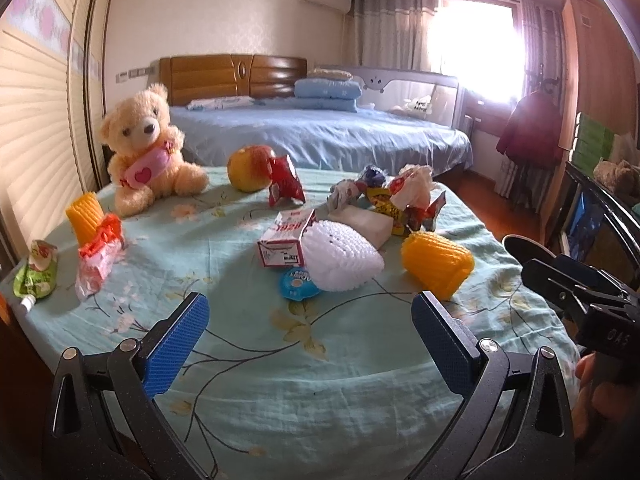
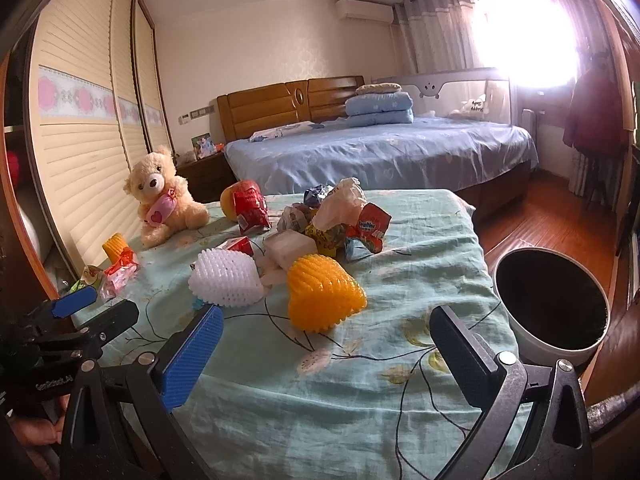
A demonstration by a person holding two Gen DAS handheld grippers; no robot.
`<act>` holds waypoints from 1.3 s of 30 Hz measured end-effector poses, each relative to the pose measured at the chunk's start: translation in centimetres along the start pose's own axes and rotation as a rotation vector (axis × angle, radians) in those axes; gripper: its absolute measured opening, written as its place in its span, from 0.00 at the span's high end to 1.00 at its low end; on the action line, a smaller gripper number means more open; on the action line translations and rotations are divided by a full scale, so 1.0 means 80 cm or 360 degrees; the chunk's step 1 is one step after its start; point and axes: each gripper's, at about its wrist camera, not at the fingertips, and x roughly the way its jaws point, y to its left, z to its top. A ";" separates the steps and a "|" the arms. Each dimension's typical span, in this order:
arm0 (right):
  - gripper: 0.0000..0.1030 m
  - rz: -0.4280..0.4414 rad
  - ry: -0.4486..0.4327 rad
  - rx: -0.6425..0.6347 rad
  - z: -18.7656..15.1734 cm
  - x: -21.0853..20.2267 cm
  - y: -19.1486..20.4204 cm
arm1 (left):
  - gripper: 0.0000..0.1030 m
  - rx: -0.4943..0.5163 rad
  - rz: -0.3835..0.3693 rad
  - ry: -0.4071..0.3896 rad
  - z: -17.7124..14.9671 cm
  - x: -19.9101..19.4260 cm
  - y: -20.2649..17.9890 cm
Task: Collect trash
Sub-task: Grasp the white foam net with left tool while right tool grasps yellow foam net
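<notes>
Both tongs, left (image 1: 310, 320) and right (image 2: 326, 338), spread empty; orange foam net (image 2: 324, 294) lies sideways

My left camera cuts the trash bin (image 1: 524, 242) down to a sliver of white rim at three o'clock, behind my other tool. The blue foil lid (image 1: 297, 283) sits half tucked under the white foam net (image 1: 340, 258). The print on the crumpled wrappers (image 1: 384, 196) at one o'clock is too small to read.
</notes>
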 end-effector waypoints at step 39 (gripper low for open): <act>0.64 0.0193 0.0419 0.0122 0.010 0.129 -0.031 | 0.89 -0.0025 -0.0253 0.0371 0.023 0.149 -0.012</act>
